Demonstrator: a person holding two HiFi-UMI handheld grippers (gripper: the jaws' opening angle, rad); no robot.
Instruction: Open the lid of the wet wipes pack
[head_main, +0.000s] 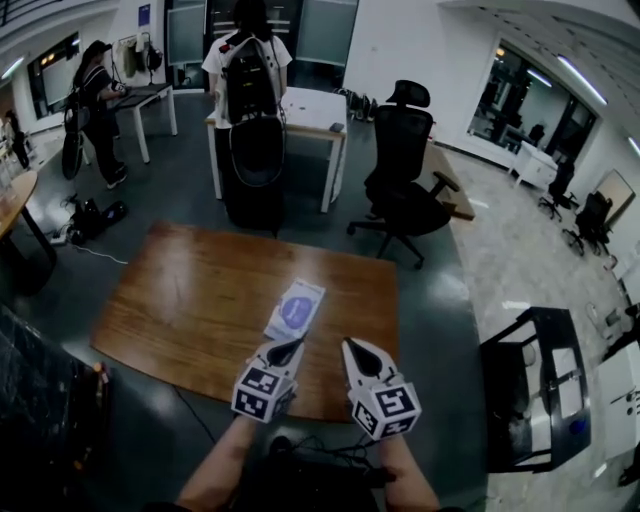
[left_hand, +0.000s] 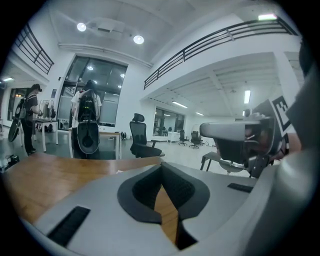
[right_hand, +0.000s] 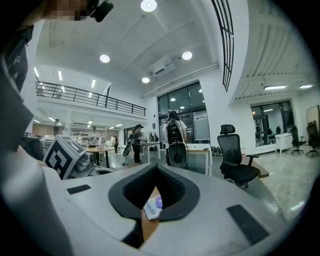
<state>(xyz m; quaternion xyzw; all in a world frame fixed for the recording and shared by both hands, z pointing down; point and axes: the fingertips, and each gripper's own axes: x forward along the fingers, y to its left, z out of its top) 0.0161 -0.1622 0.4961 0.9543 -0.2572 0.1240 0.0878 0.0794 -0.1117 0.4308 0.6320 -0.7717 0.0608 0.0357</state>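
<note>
I have both grippers low over the near edge of the wooden table (head_main: 180, 300), side by side and pointing away from me. The left gripper (head_main: 289, 346) has its jaws brought together at the tips with nothing between them; in its own view, the left gripper (left_hand: 161, 167) shows only bare wood through the slot behind the closed tips. The right gripper (head_main: 352, 346) looks the same from above, narrowed to a point. In its own view, the right gripper (right_hand: 157, 168) has its jaws meeting at the front and holding nothing. The wet wipes pack (head_main: 296, 308) lies flat on the table towards the near side, a white pack with a purple oval on top. It sits just beyond the left gripper's tip and a little left of the right one. I cannot tell from above whether the left tip touches its near end. The pack (right_hand: 153, 206) also shows through the right gripper's slot, resting on the wood. Past the table stand a black office chair (head_main: 404, 165) and a person with a backpack (head_main: 250, 70) at a white desk (head_main: 310, 108).
</note>
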